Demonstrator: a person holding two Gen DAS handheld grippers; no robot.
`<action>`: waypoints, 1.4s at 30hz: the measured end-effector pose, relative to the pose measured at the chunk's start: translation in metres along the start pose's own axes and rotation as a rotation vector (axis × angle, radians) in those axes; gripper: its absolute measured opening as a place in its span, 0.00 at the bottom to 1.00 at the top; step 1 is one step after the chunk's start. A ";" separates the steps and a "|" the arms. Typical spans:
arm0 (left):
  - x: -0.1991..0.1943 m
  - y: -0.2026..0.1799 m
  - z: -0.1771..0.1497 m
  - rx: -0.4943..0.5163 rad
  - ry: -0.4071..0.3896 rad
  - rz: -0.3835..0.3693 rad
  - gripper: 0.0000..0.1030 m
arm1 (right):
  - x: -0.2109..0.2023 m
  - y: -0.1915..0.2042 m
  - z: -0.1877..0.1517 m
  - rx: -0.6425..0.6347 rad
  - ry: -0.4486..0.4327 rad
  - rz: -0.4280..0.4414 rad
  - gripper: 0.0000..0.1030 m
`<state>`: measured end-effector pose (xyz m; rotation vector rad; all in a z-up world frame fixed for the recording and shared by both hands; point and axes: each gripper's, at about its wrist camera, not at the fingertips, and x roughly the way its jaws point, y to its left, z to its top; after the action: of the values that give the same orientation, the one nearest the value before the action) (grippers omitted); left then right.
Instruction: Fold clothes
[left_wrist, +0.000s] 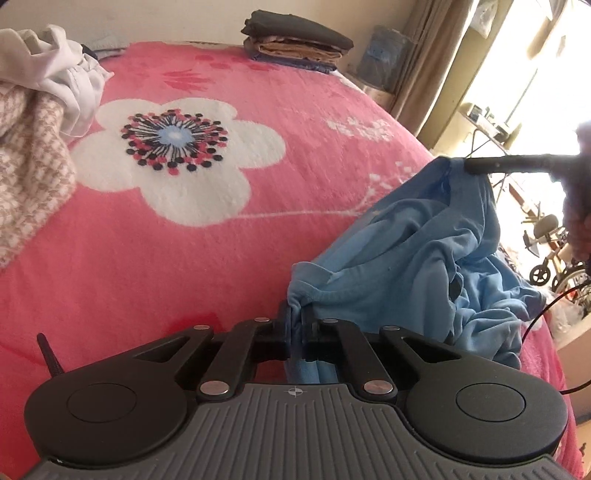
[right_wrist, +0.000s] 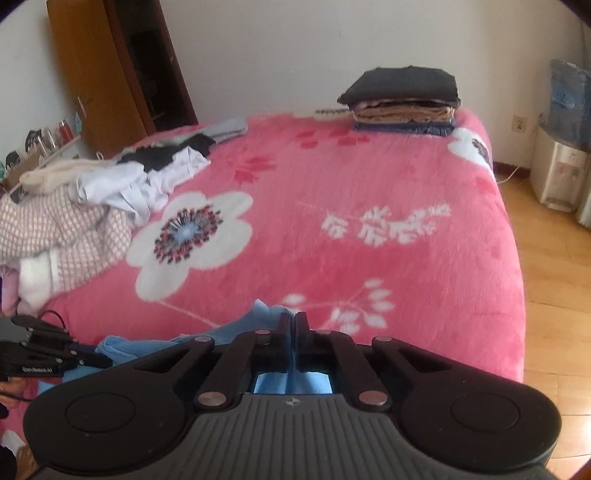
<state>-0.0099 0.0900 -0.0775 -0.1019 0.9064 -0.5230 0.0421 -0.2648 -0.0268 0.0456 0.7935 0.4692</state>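
A light blue garment (left_wrist: 417, 258) hangs bunched over the near right part of the pink flowered blanket (left_wrist: 229, 236). My left gripper (left_wrist: 294, 325) is shut on a gathered hem of it. In the left wrist view the right gripper (left_wrist: 471, 166) comes in from the right and pinches another edge of the cloth higher up. In the right wrist view my right gripper (right_wrist: 293, 325) is shut with blue garment (right_wrist: 236, 332) fabric pressed between its pads. The left gripper (right_wrist: 94, 361) shows at the lower left of that view, holding the same cloth.
A stack of folded clothes (right_wrist: 402, 99) sits at the bed's far corner. A heap of unfolded clothes (right_wrist: 85, 206), white, checked and black, lies along the left side. Wooden floor (right_wrist: 546, 280) and a water dispenser (right_wrist: 557, 173) are to the right of the bed.
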 end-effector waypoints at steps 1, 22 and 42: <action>-0.001 0.001 -0.001 0.002 0.004 -0.016 0.03 | -0.001 0.001 0.001 0.000 -0.007 -0.005 0.01; 0.017 -0.009 0.003 0.062 0.007 0.032 0.04 | 0.001 -0.026 -0.044 0.149 0.003 -0.030 0.01; 0.034 0.036 0.134 0.143 -0.233 0.395 0.02 | 0.052 -0.007 0.070 -0.013 -0.143 -0.063 0.01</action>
<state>0.1248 0.0871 -0.0295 0.1426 0.6362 -0.2004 0.1252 -0.2393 -0.0136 0.0411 0.6498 0.4064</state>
